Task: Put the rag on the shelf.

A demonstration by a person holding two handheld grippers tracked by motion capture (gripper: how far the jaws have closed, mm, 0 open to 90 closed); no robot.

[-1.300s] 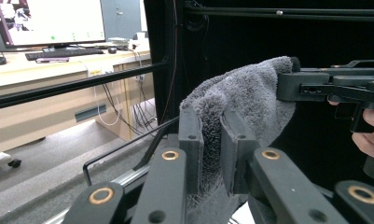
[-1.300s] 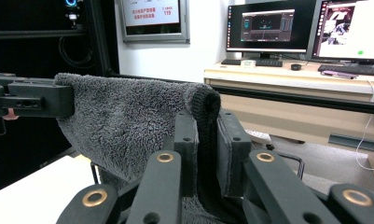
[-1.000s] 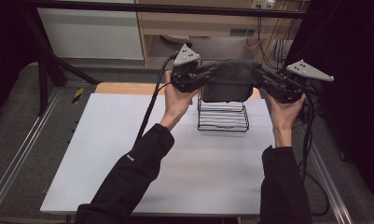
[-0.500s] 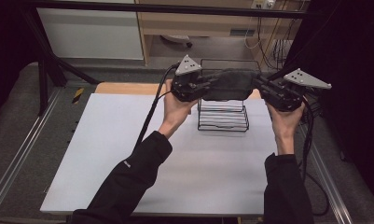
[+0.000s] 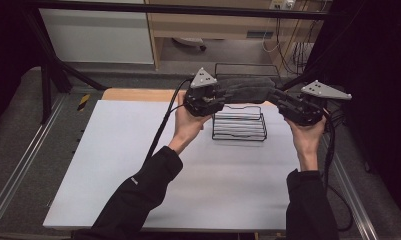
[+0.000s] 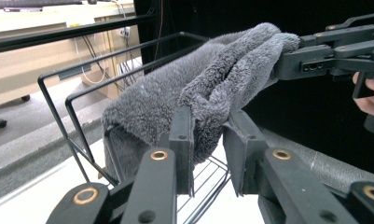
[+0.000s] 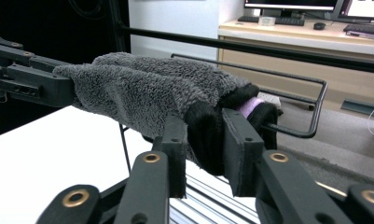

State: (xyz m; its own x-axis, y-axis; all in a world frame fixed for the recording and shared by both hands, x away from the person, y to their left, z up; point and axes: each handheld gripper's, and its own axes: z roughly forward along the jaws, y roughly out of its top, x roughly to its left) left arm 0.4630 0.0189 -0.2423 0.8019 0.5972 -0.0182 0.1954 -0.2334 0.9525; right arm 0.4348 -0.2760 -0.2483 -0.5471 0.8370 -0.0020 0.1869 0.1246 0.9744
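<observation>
Two claws stretch a grey towel over a wire rack.

The left claw and right claw each pinch one end of the grey towel, though both sets of jaws have just been easing apart; the towel hangs above the black wire rack, draped against its top bar. The rack stands on a white desk edged by metal rails. Beyond are a wooden cabinet, a white panel and loose cables.

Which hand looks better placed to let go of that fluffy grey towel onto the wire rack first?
Probably the left gripper: its end of the grey towel already lies over the wire rack, and its jaws have just been opening. The right gripper sits off the rack's side.
</observation>
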